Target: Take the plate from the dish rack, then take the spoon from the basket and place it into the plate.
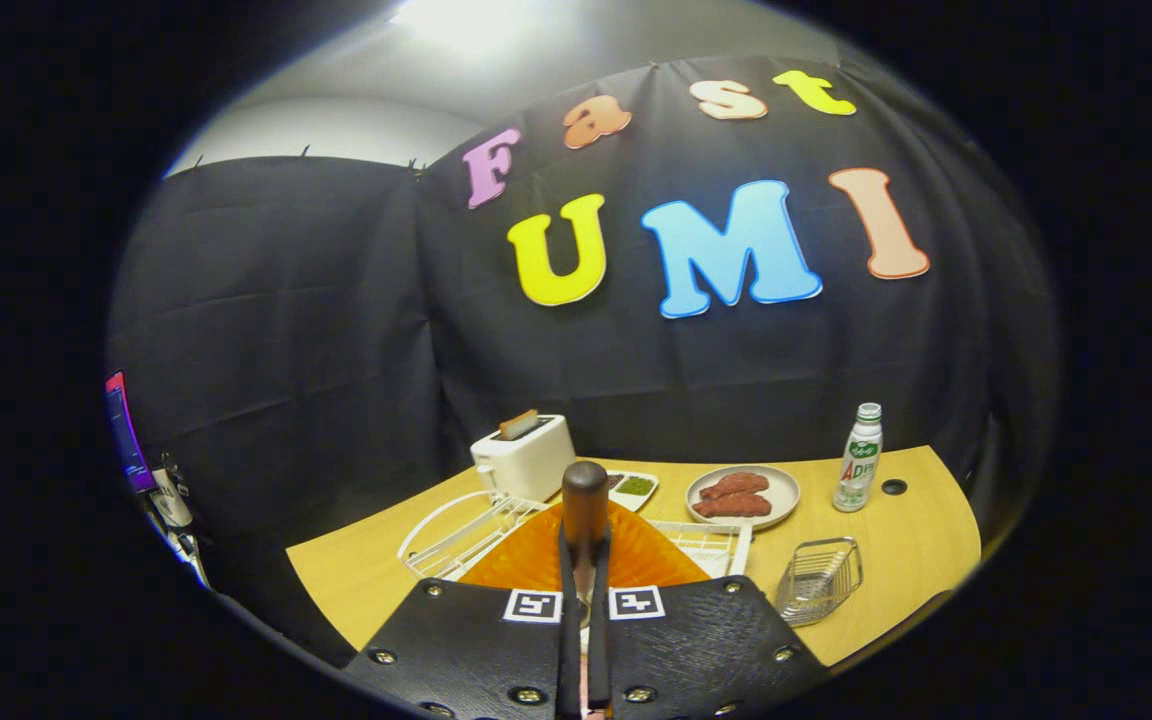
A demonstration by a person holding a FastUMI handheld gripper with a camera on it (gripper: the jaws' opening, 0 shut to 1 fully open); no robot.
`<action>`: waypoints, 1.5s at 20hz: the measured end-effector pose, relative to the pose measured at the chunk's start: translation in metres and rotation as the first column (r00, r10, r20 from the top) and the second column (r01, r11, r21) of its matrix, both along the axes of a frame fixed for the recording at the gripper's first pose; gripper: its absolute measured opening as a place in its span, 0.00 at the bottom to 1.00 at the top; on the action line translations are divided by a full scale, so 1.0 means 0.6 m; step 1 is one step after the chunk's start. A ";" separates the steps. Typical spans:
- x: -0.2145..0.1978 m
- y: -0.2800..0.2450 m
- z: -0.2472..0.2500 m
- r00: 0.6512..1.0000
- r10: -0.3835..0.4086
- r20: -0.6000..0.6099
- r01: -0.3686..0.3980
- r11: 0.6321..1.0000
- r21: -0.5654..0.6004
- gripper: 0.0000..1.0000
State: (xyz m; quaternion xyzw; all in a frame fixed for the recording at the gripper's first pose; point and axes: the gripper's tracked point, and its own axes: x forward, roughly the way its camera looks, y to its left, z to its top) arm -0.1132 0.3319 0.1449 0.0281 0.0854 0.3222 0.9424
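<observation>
while the claw (584, 585) pinches the spoon (585, 520) upright between its nearly closed fingers, we judge the step in hand is lowering it into the orange plate (536, 555) just ahead; we keep it centred over the ribbed dish and let go low. the spoon shows a dark rounded wooden handle end; the wire basket (818, 578) stands aside on the table (896, 540).

The spoon (585, 510) is clamped between the fingers of the gripper (584, 600), above the plate (536, 560). The dish rack (461, 535) lies behind the plate, the toaster (524, 455) beyond it. The basket (818, 578) is set to the right; the bottle (858, 458) stands behind the basket.
</observation>
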 end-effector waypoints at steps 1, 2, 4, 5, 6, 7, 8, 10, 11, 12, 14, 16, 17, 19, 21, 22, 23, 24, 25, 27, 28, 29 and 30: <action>-0.012 0.015 -0.017 1.000 0.022 -0.009 -0.022 1.000 -0.020 0.03; -0.027 0.029 -0.037 0.999 0.041 -0.021 -0.042 0.998 -0.035 0.03; -0.053 0.049 -0.078 0.996 0.076 -0.051 -0.080 0.994 -0.075 0.03; -0.064 0.057 -0.100 0.994 0.089 -0.067 -0.095 0.991 -0.097 0.03; -0.074 0.061 -0.122 0.992 0.099 -0.083 -0.108 0.987 -0.117 0.03; -0.083 0.065 -0.142 0.989 0.108 -0.100 -0.121 0.983 -0.135 0.03; -0.089 0.069 -0.160 0.987 0.113 -0.114 -0.129 0.980 -0.150 0.03; -0.100 0.072 -0.191 0.984 0.121 -0.134 -0.144 0.972 -0.184 0.03; -0.103 0.072 -0.203 0.983 0.124 -0.139 -0.151 0.968 -0.200 0.03; -0.109 0.074 -0.213 0.981 0.130 -0.144 -0.159 0.965 -0.211 0.03; -0.121 0.078 -0.230 0.977 0.137 -0.161 -0.171 0.960 -0.223 0.03; -0.118 0.081 -0.227 0.982 0.136 -0.131 -0.163 0.961 -0.222 0.03; -0.123 0.083 -0.226 0.981 0.141 -0.132 -0.169 0.959 -0.229 0.03; -0.134 0.085 -0.221 0.979 0.157 -0.128 -0.181 0.961 -0.211 0.06; -0.134 0.078 -0.200 0.984 0.142 -0.103 -0.160 0.967 -0.197 0.11; -0.135 0.074 -0.184 0.986 0.145 -0.085 -0.159 0.969 -0.188 0.12; -0.131 0.075 -0.173 0.988 0.143 -0.066 -0.153 0.970 -0.189 0.23; -0.129 0.069 -0.159 0.989 0.141 -0.045 -0.147 0.971 -0.188 0.27; -0.125 0.067 -0.143 0.990 0.139 -0.028 -0.141 0.973 -0.182 0.28; -0.117 0.059 -0.114 0.991 0.131 -0.005 -0.130 0.978 -0.164 0.28; -0.109 0.056 -0.099 0.992 0.130 0.004 -0.128 0.980 -0.153 0.28; -0.104 0.051 -0.081 0.992 0.123 0.017 -0.119 0.982 -0.146 0.28; -0.097 0.048 -0.062 0.992 0.118 0.035 -0.112 0.983 -0.142 0.28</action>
